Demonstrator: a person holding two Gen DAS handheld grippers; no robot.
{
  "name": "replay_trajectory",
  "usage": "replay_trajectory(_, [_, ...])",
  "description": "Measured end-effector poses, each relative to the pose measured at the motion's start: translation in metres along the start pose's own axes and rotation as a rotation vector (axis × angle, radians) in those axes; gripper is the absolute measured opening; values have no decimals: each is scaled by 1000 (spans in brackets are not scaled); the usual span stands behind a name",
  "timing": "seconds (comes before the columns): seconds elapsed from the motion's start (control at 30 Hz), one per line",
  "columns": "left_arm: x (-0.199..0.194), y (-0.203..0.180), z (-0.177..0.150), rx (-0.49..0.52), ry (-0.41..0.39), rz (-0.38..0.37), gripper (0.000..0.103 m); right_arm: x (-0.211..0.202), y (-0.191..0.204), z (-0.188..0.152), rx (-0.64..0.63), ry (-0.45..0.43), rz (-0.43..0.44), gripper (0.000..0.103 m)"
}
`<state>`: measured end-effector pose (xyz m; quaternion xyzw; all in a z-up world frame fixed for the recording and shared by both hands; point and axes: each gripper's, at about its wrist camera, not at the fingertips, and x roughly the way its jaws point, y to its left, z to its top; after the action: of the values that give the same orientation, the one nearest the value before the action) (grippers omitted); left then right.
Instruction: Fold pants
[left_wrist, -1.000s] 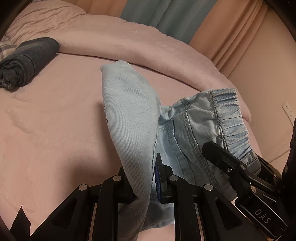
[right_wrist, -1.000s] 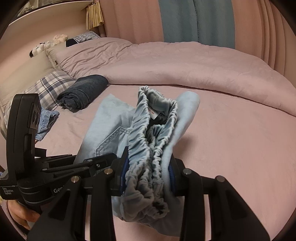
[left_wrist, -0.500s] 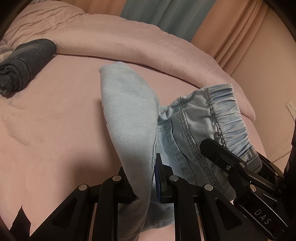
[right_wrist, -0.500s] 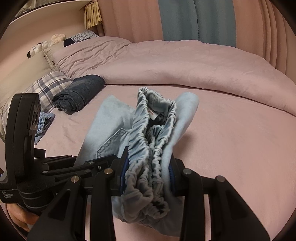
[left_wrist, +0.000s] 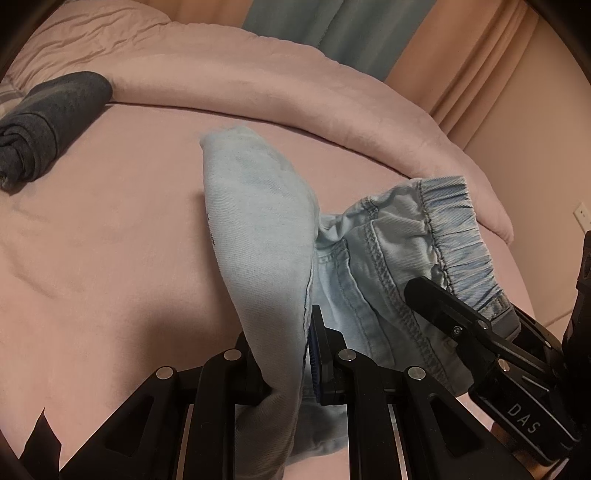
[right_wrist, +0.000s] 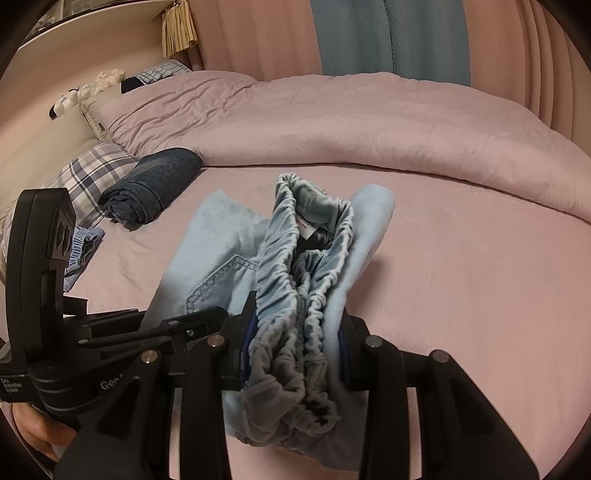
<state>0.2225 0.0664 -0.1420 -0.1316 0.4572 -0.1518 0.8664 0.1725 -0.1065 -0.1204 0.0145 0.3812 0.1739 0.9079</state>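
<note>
Light blue denim pants (left_wrist: 258, 236) hang folded between both grippers above the pink bed sheet (left_wrist: 110, 229). My left gripper (left_wrist: 291, 354) is shut on a folded fabric edge of the pants. In the right wrist view my right gripper (right_wrist: 295, 350) is shut on the bunched elastic waistband (right_wrist: 295, 280) of the pants (right_wrist: 221, 240). The right gripper also shows at the lower right of the left wrist view, the left gripper at the left of the right wrist view, held by a hand (right_wrist: 40, 432).
A rolled dark blue garment (right_wrist: 151, 188) lies on the sheet near a plaid pillow (right_wrist: 88, 173). A folded pink duvet (right_wrist: 351, 122) runs across the far side of the bed. Another light blue garment (right_wrist: 83, 247) lies at the left edge. Curtains hang behind.
The right wrist view has shifted slightly, with the bed a little closer. Both grips on the pants are unchanged.
</note>
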Motion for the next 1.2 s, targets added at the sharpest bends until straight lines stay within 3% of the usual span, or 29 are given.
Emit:
replay_trajectory(0.23, [0,2,-1,20,8,69,15,5,-3,3,4,13,-11,37])
replay_trajectory(0.53, [5,8,1,23,23,106,16,15,-17,-2,53,54,-30,40])
replay_trajectory(0.83, [10,12,-2,38,32,162,29,24,-34,-12,106,93,-66,45])
replay_trajectory(0.97, [12,15,-4,42,38,208,43,27,-38,-15,114,108,-87,47])
replay_trajectory(1.2, [12,20,-7,49,39,247,56,30,-38,-19,88,124,-164,57])
